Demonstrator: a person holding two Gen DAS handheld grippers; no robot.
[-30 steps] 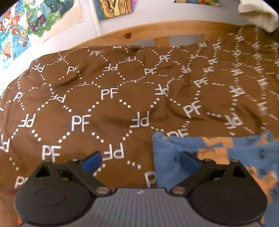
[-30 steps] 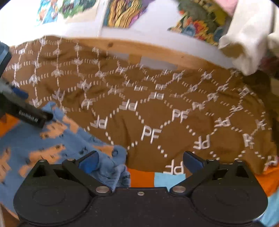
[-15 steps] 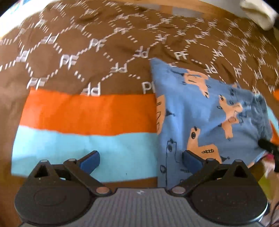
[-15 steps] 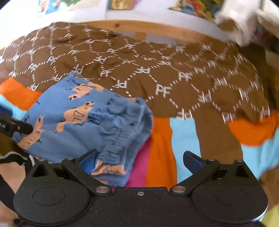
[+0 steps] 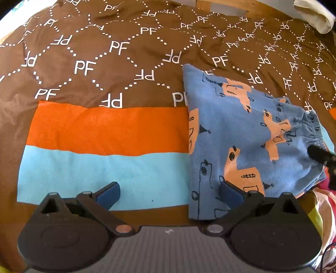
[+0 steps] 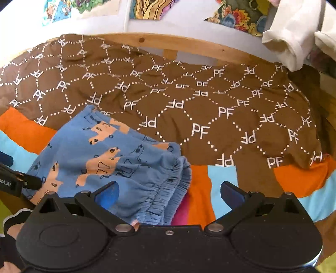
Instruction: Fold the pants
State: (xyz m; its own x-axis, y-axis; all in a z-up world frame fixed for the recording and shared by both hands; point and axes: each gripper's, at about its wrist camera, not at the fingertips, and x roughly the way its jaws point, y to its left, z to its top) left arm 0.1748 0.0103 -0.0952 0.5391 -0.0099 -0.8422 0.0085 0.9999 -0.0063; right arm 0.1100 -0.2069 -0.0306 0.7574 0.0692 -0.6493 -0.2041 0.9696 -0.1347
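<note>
Here the landmark is the folded pants (image 5: pixel 247 134), a soft blue bundle printed with tan animals and thin black doodles, lying on a bed cover (image 5: pixel 117 63). Left of the pants, the cover shows a smooth orange band (image 5: pixel 105 128) above a pale blue band (image 5: pixel 100 172); beyond the pants it turns brown, quilted-looking, with dotted white diamonds and repeated "PF" letters, rumpled in shallow folds. The left gripper (image 5: pixel 169 193) hangs over the pale blue band just left of the pants' near corner, its jaws spread wide with nothing between them; its right finger overlaps the pants' near left edge in the view, and whether it touches the cloth cannot be told. The pants form a rough rectangle, with the gathered elastic waistband (image 6: pixel 168 189) bunched in ridges on their right side. The right gripper (image 6: pixel 169 193) sits at that waistband end, jaws also wide apart and holding nothing, its left finger over the blue cloth and its right finger over orange and pale blue stripes right of the pants. Behind the pants, past the brown cover, runs a light wooden bed rail (image 6: pixel 189 46), then a pale wall with colourful pictures (image 6: pixel 147 8). Far right of the pants, cream cloth (image 6: pixel 294 35) hangs over the rail.
</note>
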